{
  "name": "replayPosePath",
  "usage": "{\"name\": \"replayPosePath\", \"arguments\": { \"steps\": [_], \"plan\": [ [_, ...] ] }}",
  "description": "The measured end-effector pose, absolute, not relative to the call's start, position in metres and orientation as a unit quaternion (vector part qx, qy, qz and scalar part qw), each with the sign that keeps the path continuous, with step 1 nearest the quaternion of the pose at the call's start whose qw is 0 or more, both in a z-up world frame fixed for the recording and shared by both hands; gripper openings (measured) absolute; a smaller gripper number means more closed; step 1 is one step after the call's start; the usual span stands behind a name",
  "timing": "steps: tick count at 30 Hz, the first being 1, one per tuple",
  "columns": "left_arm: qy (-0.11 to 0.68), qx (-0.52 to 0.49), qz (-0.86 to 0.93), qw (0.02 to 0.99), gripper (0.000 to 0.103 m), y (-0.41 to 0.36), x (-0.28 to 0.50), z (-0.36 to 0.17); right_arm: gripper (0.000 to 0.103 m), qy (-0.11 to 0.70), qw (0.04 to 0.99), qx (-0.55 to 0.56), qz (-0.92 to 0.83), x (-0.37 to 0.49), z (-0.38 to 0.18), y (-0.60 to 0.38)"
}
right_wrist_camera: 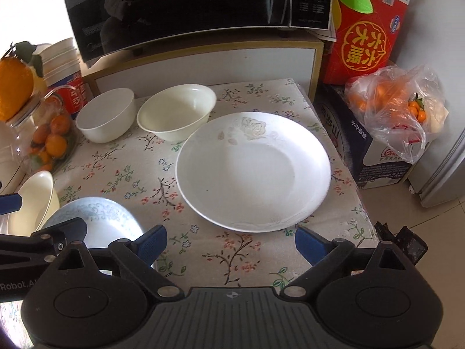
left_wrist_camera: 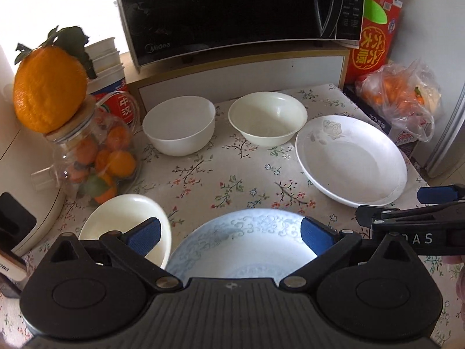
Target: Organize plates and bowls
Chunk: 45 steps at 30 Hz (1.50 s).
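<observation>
Now both my left gripper (left_wrist_camera: 231, 237) and right gripper (right_wrist_camera: 231, 242) gape wide, holding nothing; the pale-blue patterned round plate (left_wrist_camera: 244, 241) lies on the floral tablecloth (left_wrist_camera: 232, 174) beneath my left jaws.

Both tools tilt downward, the left tool (left_wrist_camera: 231, 237) and right tool (right_wrist_camera: 231, 244) apparently gaping wide, nothing clamped.

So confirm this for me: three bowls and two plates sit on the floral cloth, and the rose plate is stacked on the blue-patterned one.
Not stacked. In the right wrist view the rose plate lies alone on the floral cloth, apart from the blue-patterned plate. The count of three bowls and two plates holds.
</observation>
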<state>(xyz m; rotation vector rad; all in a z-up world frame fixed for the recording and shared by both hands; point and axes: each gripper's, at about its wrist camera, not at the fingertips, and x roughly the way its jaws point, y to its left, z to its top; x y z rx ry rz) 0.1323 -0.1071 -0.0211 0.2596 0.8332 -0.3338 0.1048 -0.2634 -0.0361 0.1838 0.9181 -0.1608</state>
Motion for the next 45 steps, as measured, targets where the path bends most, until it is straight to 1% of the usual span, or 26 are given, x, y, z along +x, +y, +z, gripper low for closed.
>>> {"name": "replayPosePath", "arguments": {
  "steps": [4, 9, 14, 16, 17, 19, 20, 21, 22, 24, 25, 27, 28, 31, 34, 36, 42, 45],
  "plan": [
    [0.401, 0.118, -0.173, 0.892, 0.103, -0.124, 0.151, -0.028, 0.092, 0.438, 0.885, 0.117, -0.105, 0.111, -0.043, -0.283],
    [0.41, 0.067, -0.197, 0.888, 0.102, -0.135, 0.175, -0.035, 0.092, 0.431, 0.879, 0.166, -0.121, 0.115, -0.053, -0.306],
    [0.426, 0.022, -0.206, 0.881, 0.093, -0.146, 0.193, -0.046, 0.091, 0.417, 0.865, 0.237, -0.15, 0.117, -0.064, -0.327],
    [0.436, 0.012, -0.207, 0.876, 0.084, -0.15, 0.198, -0.053, 0.089, 0.413, 0.857, 0.265, -0.157, 0.119, -0.069, -0.334],
    [0.442, 0.01, -0.208, 0.873, 0.081, -0.153, 0.201, -0.057, 0.085, 0.412, 0.853, 0.278, -0.159, 0.121, -0.073, -0.337],
    [0.446, 0.007, -0.208, 0.87, 0.067, -0.156, 0.204, -0.063, 0.08, 0.407, 0.851, 0.287, -0.164, 0.124, -0.078, -0.34],
    [0.445, 0.001, -0.207, 0.871, 0.063, -0.156, 0.205, -0.065, 0.074, 0.402, 0.854, 0.284, -0.166, 0.125, -0.079, -0.34],
    [0.445, -0.006, -0.206, 0.872, 0.054, -0.157, 0.205, -0.068, 0.067, 0.398, 0.859, 0.276, -0.168, 0.126, -0.079, -0.339],
    [0.447, -0.013, -0.207, 0.87, 0.049, -0.158, 0.206, -0.071, 0.063, 0.396, 0.863, 0.266, -0.169, 0.127, -0.079, -0.337],
    [0.455, -0.03, -0.215, 0.864, 0.043, -0.161, 0.209, -0.077, 0.053, 0.393, 0.871, 0.242, -0.169, 0.129, -0.08, -0.334],
    [0.457, -0.039, -0.219, 0.861, 0.038, -0.162, 0.21, -0.079, 0.051, 0.393, 0.874, 0.23, -0.17, 0.13, -0.081, -0.333],
    [0.448, -0.041, -0.22, 0.865, 0.035, -0.165, 0.209, -0.08, 0.042, 0.392, 0.879, 0.211, -0.169, 0.13, -0.081, -0.331],
    [0.445, -0.038, -0.222, 0.867, 0.029, -0.167, 0.208, -0.08, 0.041, 0.392, 0.88, 0.207, -0.169, 0.13, -0.081, -0.331],
    [0.442, -0.042, -0.228, 0.866, 0.019, -0.169, 0.209, -0.081, 0.036, 0.388, 0.882, 0.207, -0.167, 0.128, -0.081, -0.334],
    [0.442, -0.06, -0.228, 0.865, 0.013, -0.166, 0.21, -0.082, 0.032, 0.385, 0.882, 0.212, -0.169, 0.127, -0.083, -0.337],
    [0.444, -0.07, -0.226, 0.864, 0.011, -0.164, 0.21, -0.082, 0.026, 0.383, 0.881, 0.218, -0.172, 0.127, -0.083, -0.339],
    [0.442, -0.079, -0.224, 0.865, 0.007, -0.16, 0.208, -0.079, 0.017, 0.381, 0.874, 0.25, -0.169, 0.123, -0.083, -0.349],
    [0.434, -0.074, -0.227, 0.869, 0.007, -0.159, 0.206, -0.074, 0.014, 0.374, 0.874, 0.261, -0.168, 0.121, -0.079, -0.352]
  ]
}}
